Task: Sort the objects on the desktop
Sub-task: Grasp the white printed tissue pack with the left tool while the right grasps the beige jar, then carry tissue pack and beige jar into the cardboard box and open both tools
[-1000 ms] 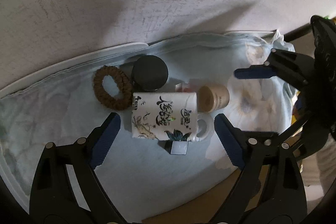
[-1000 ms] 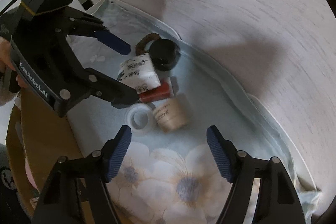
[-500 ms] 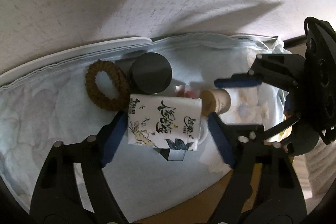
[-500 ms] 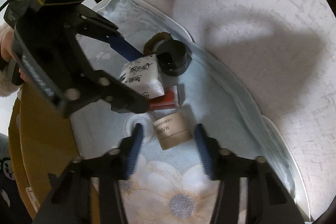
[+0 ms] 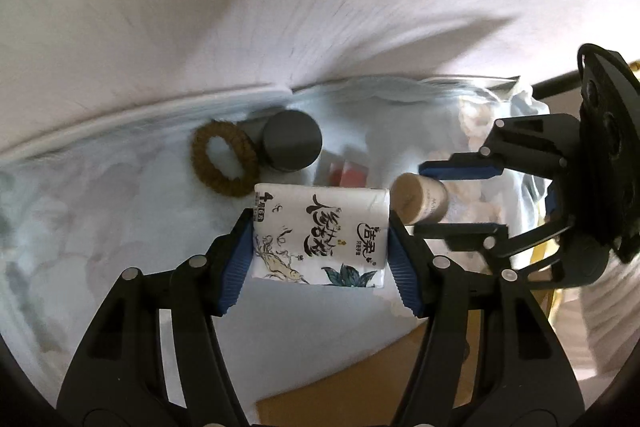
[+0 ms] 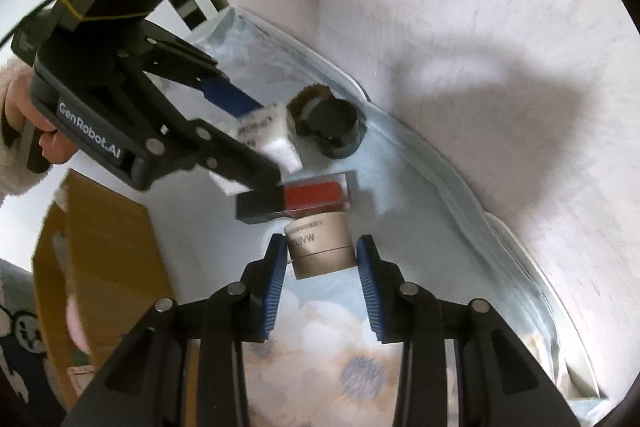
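Note:
My left gripper (image 5: 321, 239) is shut on a white tissue pack (image 5: 320, 233) with black lettering, its blue pads pressed on both ends. It also shows in the right wrist view (image 6: 244, 135). My right gripper (image 6: 322, 259) is shut on a beige cylindrical jar (image 6: 320, 245), which shows in the left wrist view (image 5: 418, 199) between its fingers. A red lipstick box (image 6: 304, 199) lies just beyond the jar. A black round jar (image 5: 292, 145) and a brown hair tie (image 5: 224, 163) lie further back.
Everything rests on a pale blue floral cloth (image 5: 120, 227) against a white wall (image 5: 320, 7). A brown cardboard surface (image 6: 100, 247) lies at the cloth's near edge. A hand in a fluffy sleeve (image 6: 24, 131) holds the left gripper.
Both grippers moved forward and closed: the left onto the tissue pack, the right onto the beige jar. Both were open one second ago.

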